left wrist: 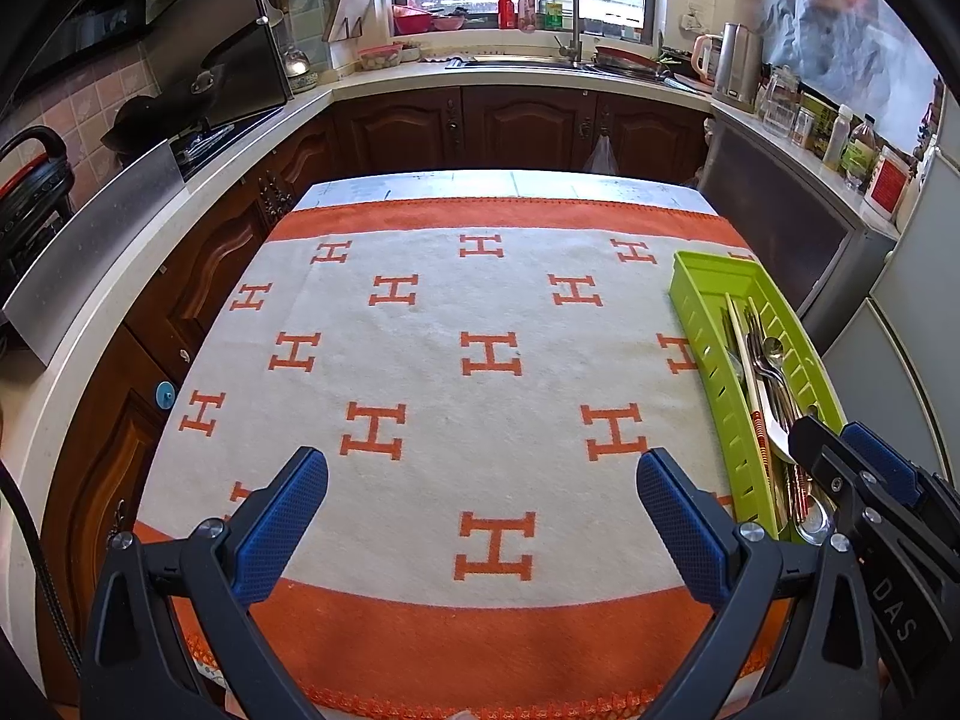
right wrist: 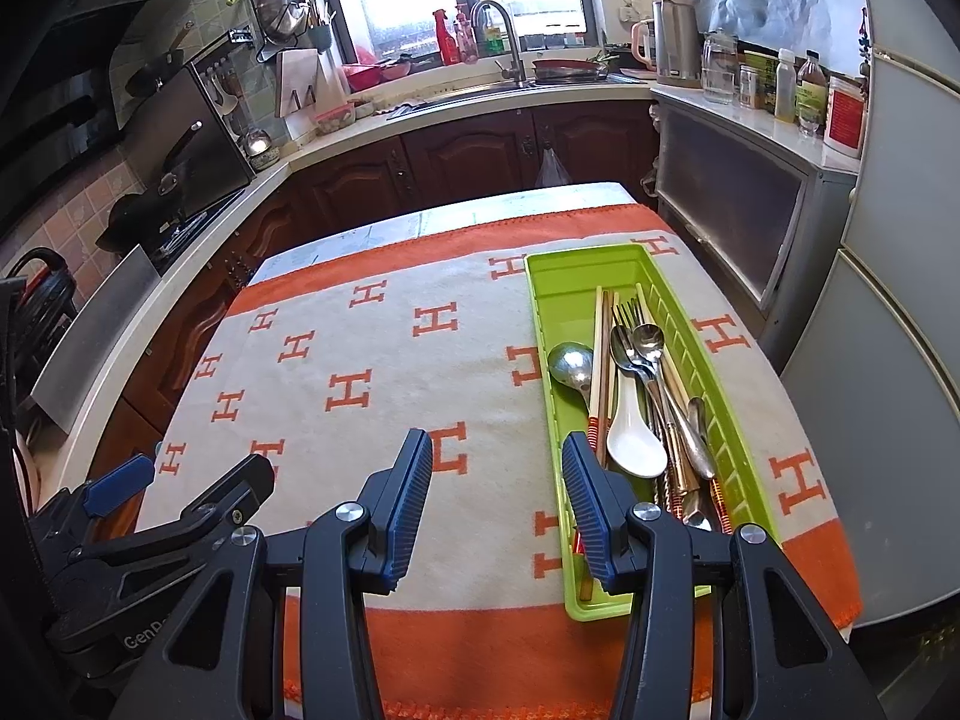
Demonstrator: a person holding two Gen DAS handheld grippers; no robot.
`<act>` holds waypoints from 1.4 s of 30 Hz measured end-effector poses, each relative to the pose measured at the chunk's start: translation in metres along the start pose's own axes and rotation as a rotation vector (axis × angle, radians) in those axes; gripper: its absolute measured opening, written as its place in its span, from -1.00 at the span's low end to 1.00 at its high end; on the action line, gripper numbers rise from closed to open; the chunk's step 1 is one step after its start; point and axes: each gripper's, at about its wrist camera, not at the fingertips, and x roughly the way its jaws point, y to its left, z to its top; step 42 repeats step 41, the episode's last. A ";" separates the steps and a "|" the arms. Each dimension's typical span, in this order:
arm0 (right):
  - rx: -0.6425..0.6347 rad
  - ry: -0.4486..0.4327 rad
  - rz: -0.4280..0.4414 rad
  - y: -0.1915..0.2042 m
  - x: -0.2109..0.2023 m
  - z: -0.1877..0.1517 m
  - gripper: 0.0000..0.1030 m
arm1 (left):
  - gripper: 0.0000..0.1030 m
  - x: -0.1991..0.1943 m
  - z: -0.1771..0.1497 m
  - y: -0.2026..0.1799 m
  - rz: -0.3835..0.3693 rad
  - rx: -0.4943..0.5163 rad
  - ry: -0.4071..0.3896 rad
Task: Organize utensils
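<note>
A green slotted utensil tray (right wrist: pixel 540 300) lies on the right side of the table, also in the left wrist view (left wrist: pixel 696 276). In it lie chopsticks (right wrist: pixel 600 348), a white ceramic spoon (right wrist: pixel 633 432), a metal ladle spoon (right wrist: pixel 570 366), forks (right wrist: pixel 624 324) and metal spoons (right wrist: pixel 648 339). My right gripper (right wrist: pixel 498 474) is open and empty, hovering at the tray's near left wall. My left gripper (left wrist: pixel 480 486) is open wide and empty above the cloth, left of the tray. The right gripper also shows in the left wrist view (left wrist: pixel 840 444).
The table carries a white and orange cloth with H marks (left wrist: pixel 480 360). Kitchen counters with dark wood cabinets (left wrist: pixel 522 126) surround it, a sink (left wrist: pixel 540 63) at the back, a stove (left wrist: pixel 198 138) on the left, a grey cabinet (right wrist: pixel 732 210) close on the right.
</note>
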 end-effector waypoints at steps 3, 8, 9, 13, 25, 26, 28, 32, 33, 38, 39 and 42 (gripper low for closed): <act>0.001 0.001 0.001 0.000 0.000 0.000 -0.11 | 0.98 0.000 0.000 0.000 -0.001 0.000 0.000; 0.000 -0.001 0.000 -0.002 -0.001 -0.001 -0.11 | 0.98 0.000 0.000 0.000 -0.001 0.000 0.000; 0.000 0.000 0.000 0.000 0.000 0.000 -0.11 | 0.98 0.000 0.000 0.000 -0.001 0.000 0.000; -0.001 0.000 0.000 0.001 0.000 0.000 -0.11 | 0.98 0.000 0.000 0.000 0.001 0.000 0.000; -0.002 -0.001 -0.004 -0.002 -0.001 -0.002 -0.11 | 0.98 -0.001 -0.001 -0.001 0.000 0.003 0.000; 0.000 -0.001 -0.002 0.000 -0.001 -0.001 -0.11 | 0.98 -0.001 0.000 0.000 0.000 0.001 0.000; -0.001 0.000 -0.003 0.000 -0.001 -0.001 -0.11 | 0.98 -0.001 0.000 -0.001 0.001 0.002 -0.001; -0.004 -0.001 -0.006 -0.002 -0.001 -0.002 -0.11 | 0.98 -0.001 -0.001 -0.001 0.000 0.001 0.000; -0.003 0.000 -0.006 0.001 -0.001 -0.001 -0.11 | 0.98 0.000 0.000 0.000 -0.001 0.002 -0.001; 0.000 0.003 -0.009 -0.006 -0.001 -0.003 -0.11 | 0.98 -0.001 -0.001 -0.001 0.001 0.004 0.000; 0.000 0.004 -0.011 -0.008 -0.001 -0.003 -0.11 | 0.98 -0.001 0.000 -0.001 0.002 0.002 -0.001; 0.000 0.004 -0.011 -0.007 -0.001 -0.003 -0.11 | 0.98 -0.001 0.000 -0.001 0.001 0.001 0.000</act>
